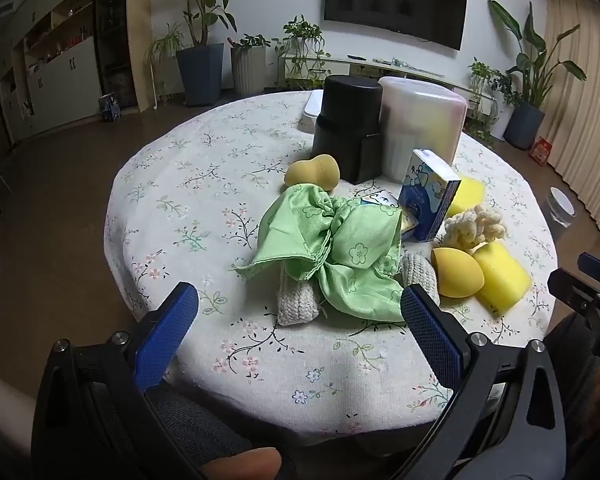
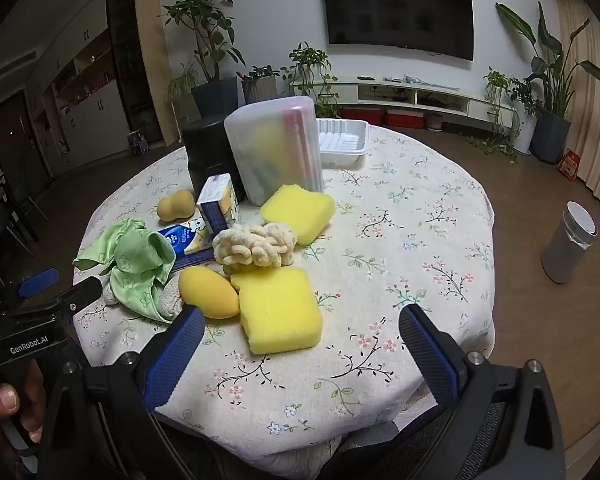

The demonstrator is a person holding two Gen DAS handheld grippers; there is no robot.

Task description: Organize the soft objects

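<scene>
A crumpled green cloth [image 1: 332,248] lies over a grey knitted piece [image 1: 296,300] near the table's front. My left gripper [image 1: 300,304] hovers open just before them, nothing between its fingers. To the right lie a yellow egg-shaped sponge [image 1: 456,272], a yellow block sponge [image 1: 500,276] and a cream knotted rope [image 1: 474,226]. My right gripper [image 2: 302,330] is open, with the near block sponge [image 2: 278,312] just beyond its fingers. A second block sponge [image 2: 298,212], the rope [image 2: 254,248], the egg sponge [image 2: 208,292], the green cloth [image 2: 134,264] and a gourd-shaped sponge [image 2: 176,205] lie further off.
A black canister [image 1: 346,132] and a frosted plastic container [image 2: 276,152] stand mid-table, with blue tissue packs [image 1: 428,200] in front and a white tray [image 2: 342,142] behind. The round table [image 2: 400,240] has a floral cloth. A grey bin [image 2: 568,248] stands on the floor at right.
</scene>
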